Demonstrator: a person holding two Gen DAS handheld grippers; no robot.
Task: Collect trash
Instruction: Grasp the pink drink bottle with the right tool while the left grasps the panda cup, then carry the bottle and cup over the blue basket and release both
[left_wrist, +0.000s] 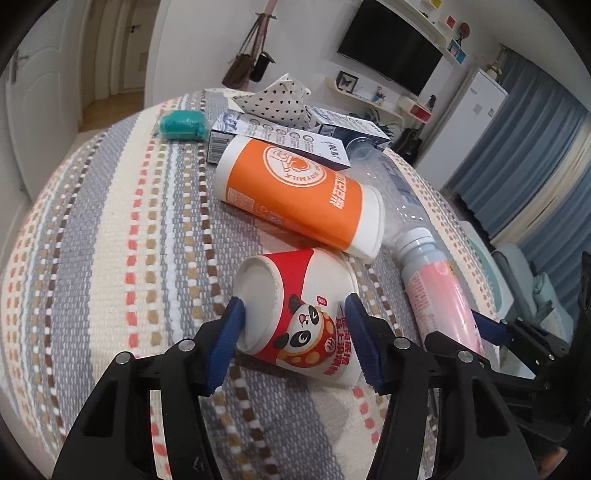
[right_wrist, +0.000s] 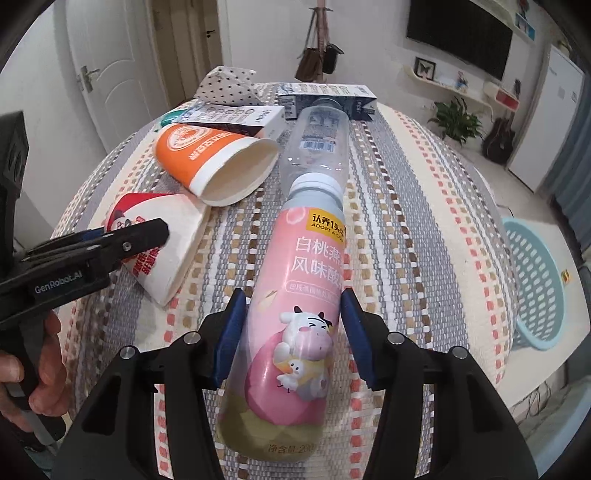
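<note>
A red and white panda paper cup (left_wrist: 299, 314) lies on its side on the striped tablecloth. My left gripper (left_wrist: 295, 332) has its blue pads on both sides of the cup and touching it; it also shows in the right wrist view (right_wrist: 110, 240). A pink yogurt bottle (right_wrist: 291, 314) lies on the cloth between the pads of my right gripper (right_wrist: 291, 332), which touch its sides. The bottle also shows in the left wrist view (left_wrist: 439, 295). An orange paper cup (left_wrist: 295, 192) and a clear plastic bottle (right_wrist: 321, 136) lie beyond.
Two blue and white cartons (left_wrist: 280, 136) (right_wrist: 325, 98), a dotted paper bag (left_wrist: 277, 98) and a teal object (left_wrist: 183, 125) lie at the far side of the table. A light blue basket (right_wrist: 535, 288) stands on the floor to the right of the table.
</note>
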